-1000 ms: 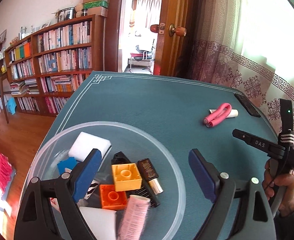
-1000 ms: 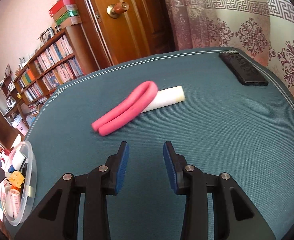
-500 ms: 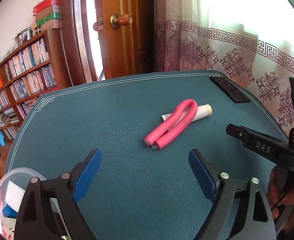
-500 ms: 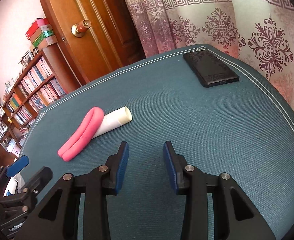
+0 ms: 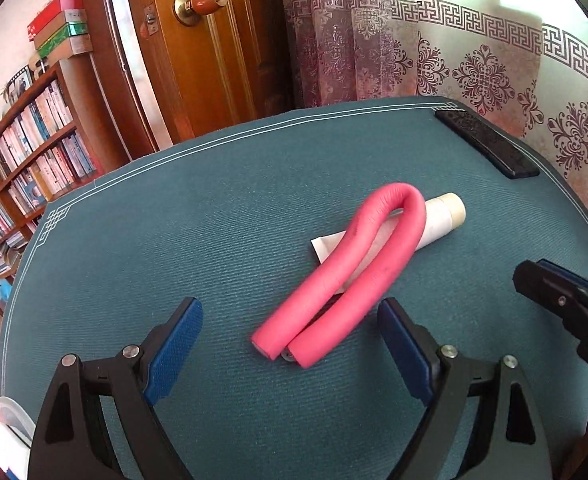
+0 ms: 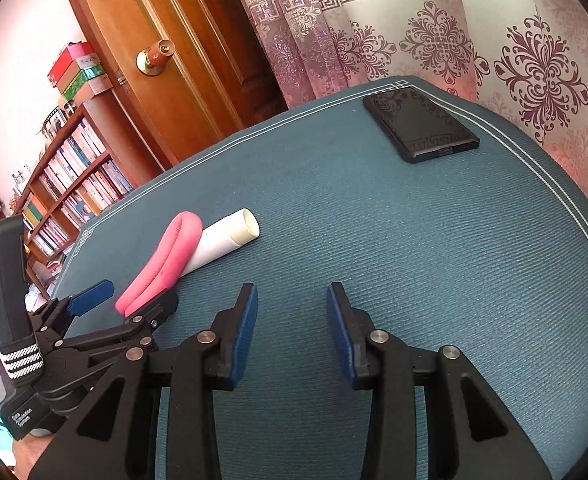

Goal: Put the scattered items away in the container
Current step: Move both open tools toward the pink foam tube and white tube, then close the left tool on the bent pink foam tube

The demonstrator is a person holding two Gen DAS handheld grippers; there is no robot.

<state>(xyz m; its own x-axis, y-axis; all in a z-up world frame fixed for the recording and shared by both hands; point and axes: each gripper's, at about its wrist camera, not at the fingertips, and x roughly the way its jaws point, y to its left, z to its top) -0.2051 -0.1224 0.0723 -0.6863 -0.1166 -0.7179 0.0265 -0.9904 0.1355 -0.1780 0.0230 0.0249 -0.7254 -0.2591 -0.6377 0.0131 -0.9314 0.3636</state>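
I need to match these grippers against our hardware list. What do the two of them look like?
Both look alike: the left gripper and right gripper have black angular plastic fingers with silver pivot screws and blue ribbed pads. Seen from the right wrist view, the left unit has a black housing with small white lettering, wrapped by a black-and-white striped strap.

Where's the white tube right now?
Mid-table in the left wrist view: white tube lies under the bent pink foam roller, ahead of the open left gripper.

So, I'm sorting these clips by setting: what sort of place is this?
Most likely a room in a home, perhaps a study: a full bookshelf, a wooden door with a round knob, and a patterned curtain behind the table.
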